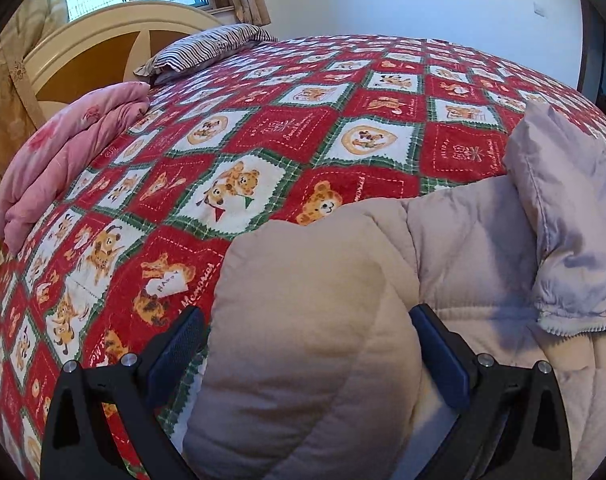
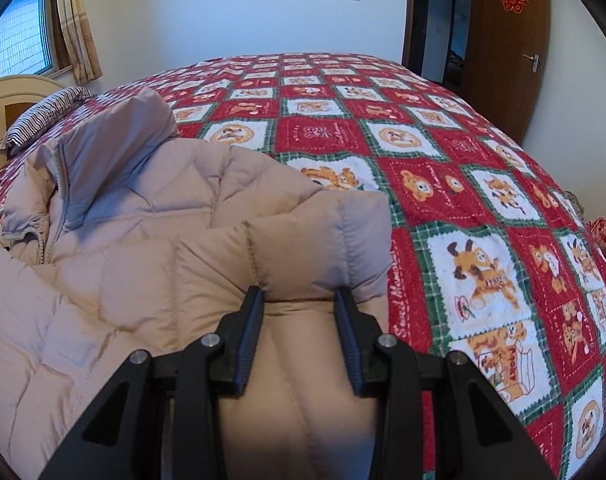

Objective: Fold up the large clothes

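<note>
A beige quilted puffer jacket (image 1: 471,248) lies on the near side of the bed, its collar (image 1: 563,200) standing up at the right. My left gripper (image 1: 309,320) stands wide with a thick folded part of the jacket filling the gap, and the cloth touches both pads. In the right wrist view the jacket (image 2: 123,240) spreads to the left, collar (image 2: 103,152) at the back. My right gripper (image 2: 301,294) is shut on a puffy fold of the jacket, pinched between its blue pads at the jacket's right edge.
The bed carries a red, green and white bear-print quilt (image 2: 463,160). A folded pink duvet (image 1: 63,160) lies at its left edge, with a striped pillow (image 1: 207,48) by the cream headboard (image 1: 103,40). A wooden door (image 2: 503,40) stands beyond the far right corner.
</note>
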`<state>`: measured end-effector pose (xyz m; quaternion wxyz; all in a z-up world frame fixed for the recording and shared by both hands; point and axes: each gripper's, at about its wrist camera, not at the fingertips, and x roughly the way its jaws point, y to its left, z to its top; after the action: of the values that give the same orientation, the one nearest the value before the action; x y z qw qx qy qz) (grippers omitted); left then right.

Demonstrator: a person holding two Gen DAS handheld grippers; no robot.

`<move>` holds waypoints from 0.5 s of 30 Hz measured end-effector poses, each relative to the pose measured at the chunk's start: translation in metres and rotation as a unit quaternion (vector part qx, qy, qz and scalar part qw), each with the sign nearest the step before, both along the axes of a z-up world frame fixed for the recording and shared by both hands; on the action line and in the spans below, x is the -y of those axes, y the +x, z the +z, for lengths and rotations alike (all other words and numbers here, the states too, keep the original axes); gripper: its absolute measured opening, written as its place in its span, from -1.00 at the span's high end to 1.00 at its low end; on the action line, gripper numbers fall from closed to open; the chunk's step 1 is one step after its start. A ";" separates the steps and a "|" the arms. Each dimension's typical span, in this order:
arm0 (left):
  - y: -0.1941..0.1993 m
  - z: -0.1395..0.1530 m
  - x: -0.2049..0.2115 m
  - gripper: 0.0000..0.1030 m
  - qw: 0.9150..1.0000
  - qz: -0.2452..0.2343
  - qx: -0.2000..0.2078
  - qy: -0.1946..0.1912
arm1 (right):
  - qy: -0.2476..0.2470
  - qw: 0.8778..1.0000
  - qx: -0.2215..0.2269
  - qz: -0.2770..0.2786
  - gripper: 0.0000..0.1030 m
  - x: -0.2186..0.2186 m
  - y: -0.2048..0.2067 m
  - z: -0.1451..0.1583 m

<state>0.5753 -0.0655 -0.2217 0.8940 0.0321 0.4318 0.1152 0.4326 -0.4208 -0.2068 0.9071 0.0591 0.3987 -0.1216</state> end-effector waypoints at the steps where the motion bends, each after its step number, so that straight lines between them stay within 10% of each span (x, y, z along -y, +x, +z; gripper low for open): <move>1: 0.000 0.000 0.000 -0.98 1.000 0.000 0.000 -0.001 | -0.002 1.000 0.000 0.000 0.22 -0.001 0.000 0.000; 15: 0.002 -0.003 -0.001 -0.98 1.000 -0.006 -0.003 -0.021 | -0.023 1.000 -0.006 -0.003 0.22 -0.005 0.002 -0.002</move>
<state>0.5772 -0.0641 -0.2243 0.8939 0.0163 0.4364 0.1012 0.4349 -0.4159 -0.2086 0.9056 0.0391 0.4007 -0.1337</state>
